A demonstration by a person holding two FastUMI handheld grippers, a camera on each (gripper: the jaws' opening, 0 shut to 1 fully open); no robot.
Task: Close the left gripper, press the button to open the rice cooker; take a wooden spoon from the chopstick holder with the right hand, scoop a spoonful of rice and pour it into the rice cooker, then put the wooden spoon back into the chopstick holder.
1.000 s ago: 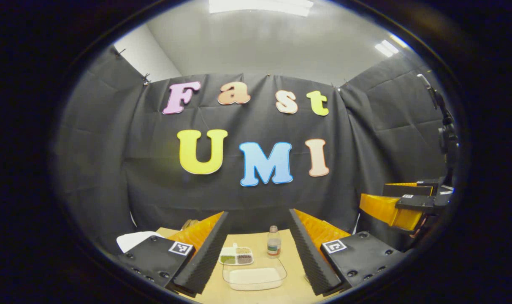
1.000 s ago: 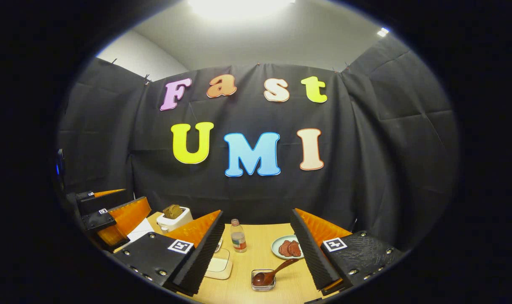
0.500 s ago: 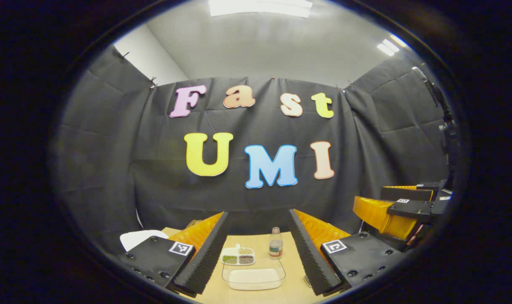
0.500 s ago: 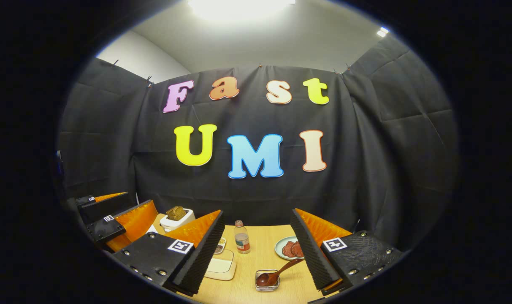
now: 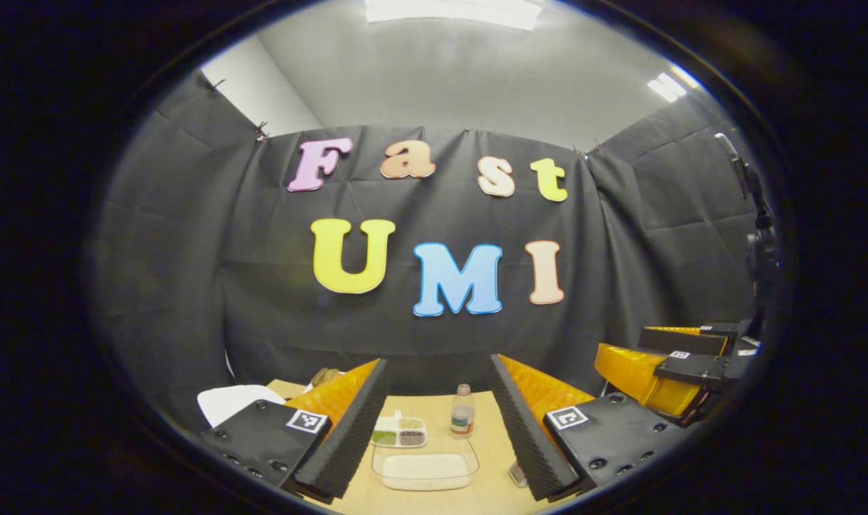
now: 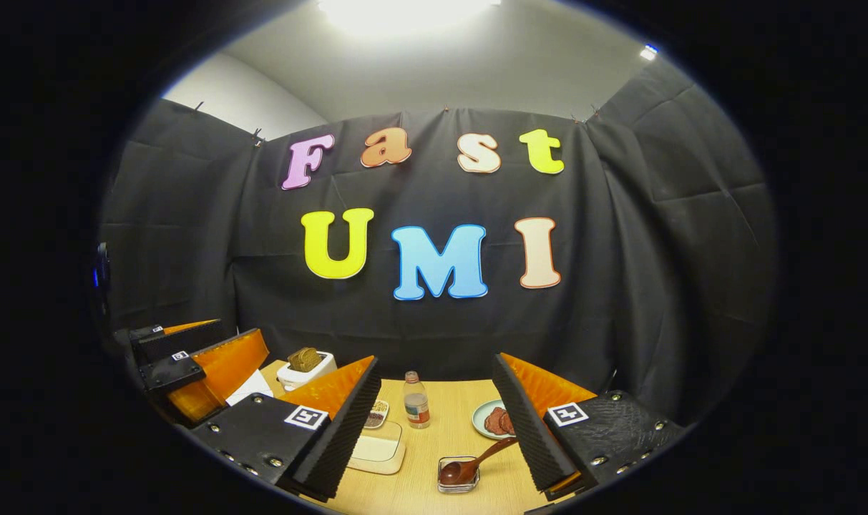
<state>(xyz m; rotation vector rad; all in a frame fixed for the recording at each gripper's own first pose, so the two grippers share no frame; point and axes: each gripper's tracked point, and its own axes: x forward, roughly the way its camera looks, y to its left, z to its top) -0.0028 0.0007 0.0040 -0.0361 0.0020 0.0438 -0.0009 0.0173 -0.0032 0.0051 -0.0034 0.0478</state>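
Left gripper view: left gripper (image 5: 437,429) up above the table (image 5: 491,493), jaws wide, nothing between them. Between its fingers sit a clear tray of rice (image 5: 425,471), a divided dish (image 5: 399,433) of grains just behind it, and a bottle (image 5: 462,420) upright to the right of the dish. White lid-like shape (image 5: 226,402) at far left behind the finger; can't tell what it is. Right gripper (image 5: 673,372) shows at the right edge, well apart, also off the table.

Right gripper view: right gripper (image 6: 437,429) jaws wide too, holding nothing. Spoon (image 6: 469,465) lies with its bowl in a small clear cup (image 6: 456,478), handle tilted up to the right toward a plate (image 6: 485,420) with reddish slices. Spoon is untouched, between the fingers but below them. Bottle (image 6: 416,410) stands upright near the table's back. Rice tray (image 6: 380,450) partly hidden behind the left finger. Toaster (image 6: 305,368) with bread in its slot sits at back left. Left gripper (image 6: 197,365) is at the left edge, apart from everything on the table.
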